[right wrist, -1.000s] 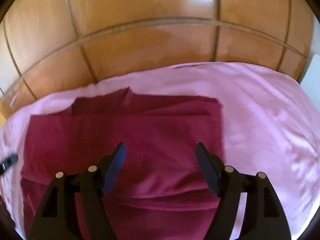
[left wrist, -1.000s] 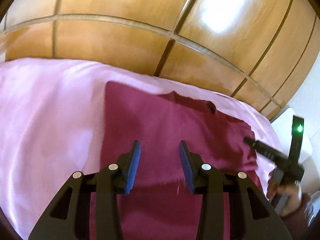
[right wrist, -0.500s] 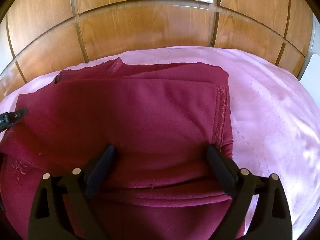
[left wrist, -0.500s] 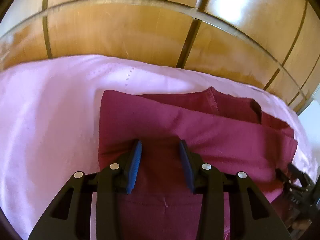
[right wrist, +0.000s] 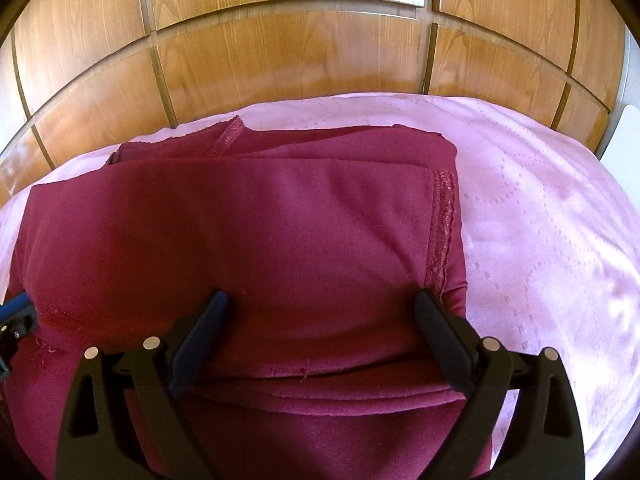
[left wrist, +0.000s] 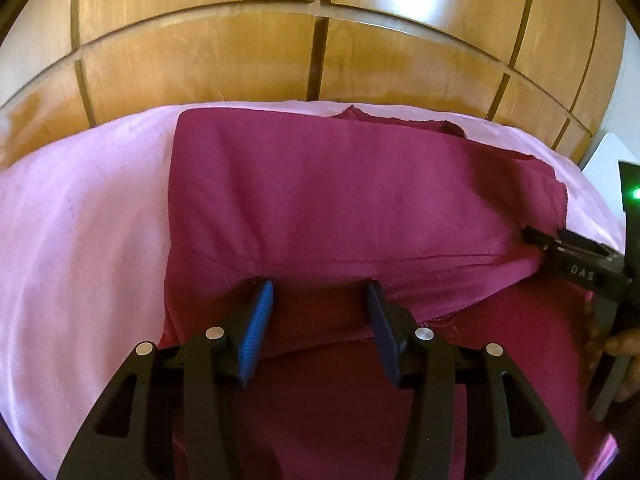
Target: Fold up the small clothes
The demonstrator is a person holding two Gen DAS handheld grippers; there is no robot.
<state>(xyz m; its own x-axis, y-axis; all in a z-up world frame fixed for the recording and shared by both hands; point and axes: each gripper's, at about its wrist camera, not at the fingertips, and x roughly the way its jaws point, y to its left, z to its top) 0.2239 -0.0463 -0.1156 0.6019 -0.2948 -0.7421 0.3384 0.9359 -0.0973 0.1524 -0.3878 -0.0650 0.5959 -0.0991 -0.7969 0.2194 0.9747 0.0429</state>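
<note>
garment: maroon cloth (right wrist: 248,240), folded in layers on pink bedspread (right wrist: 540,216)
left tongs (left wrist: 318,312): gaping, over fold edge
right tongs (right wrist: 320,320): spread wide, straddling fold
backdrop: wooden panels (right wrist: 280,60)

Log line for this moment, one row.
phase: mid-fold | maroon garment: folded, on pink bedspread | left gripper: open over near fold | right gripper: open, straddling near fold
</note>
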